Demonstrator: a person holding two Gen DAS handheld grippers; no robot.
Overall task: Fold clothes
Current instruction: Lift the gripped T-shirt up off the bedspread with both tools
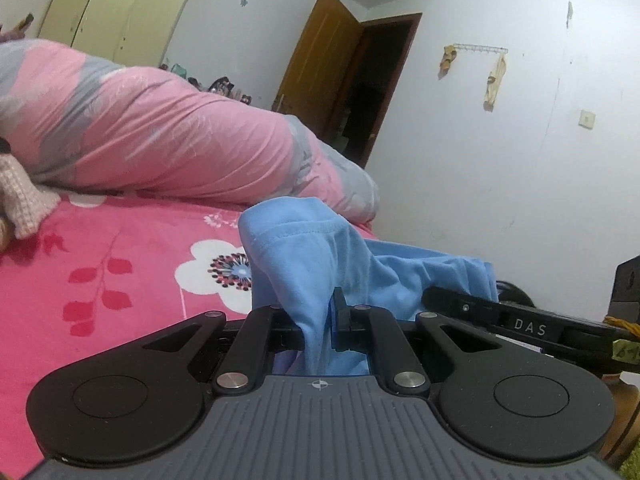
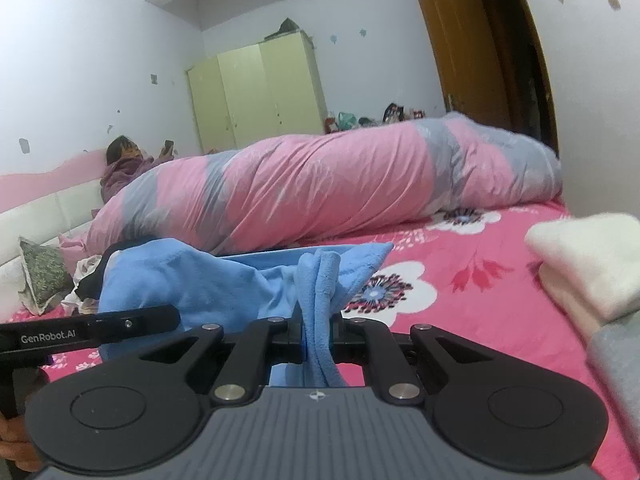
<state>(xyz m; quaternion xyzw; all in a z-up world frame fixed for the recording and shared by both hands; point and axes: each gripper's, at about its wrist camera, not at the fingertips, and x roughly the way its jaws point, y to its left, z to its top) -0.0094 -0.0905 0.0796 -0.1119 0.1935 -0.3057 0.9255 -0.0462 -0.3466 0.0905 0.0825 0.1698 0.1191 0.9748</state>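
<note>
The blue garment [image 1: 320,248] is held up just above the pink floral bedsheet [image 1: 120,264], stretched between both tools. The left gripper [image 1: 320,320] has its jaws clenched on a bunched fold of the garment, and the right gripper [image 2: 318,320] pinches another gathered edge the same way. Beyond the garment lies a rolled pink-and-grey duvet [image 2: 320,184]. To the garment's right sits what looks like a folded cream cloth [image 2: 580,264], blurred.

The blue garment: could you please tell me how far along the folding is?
Done: folded cream clothes lie on the bed. In hand: left gripper and right gripper each pinch the blue garment, lifted and bunched. Left: lay it flat and fold.
</note>
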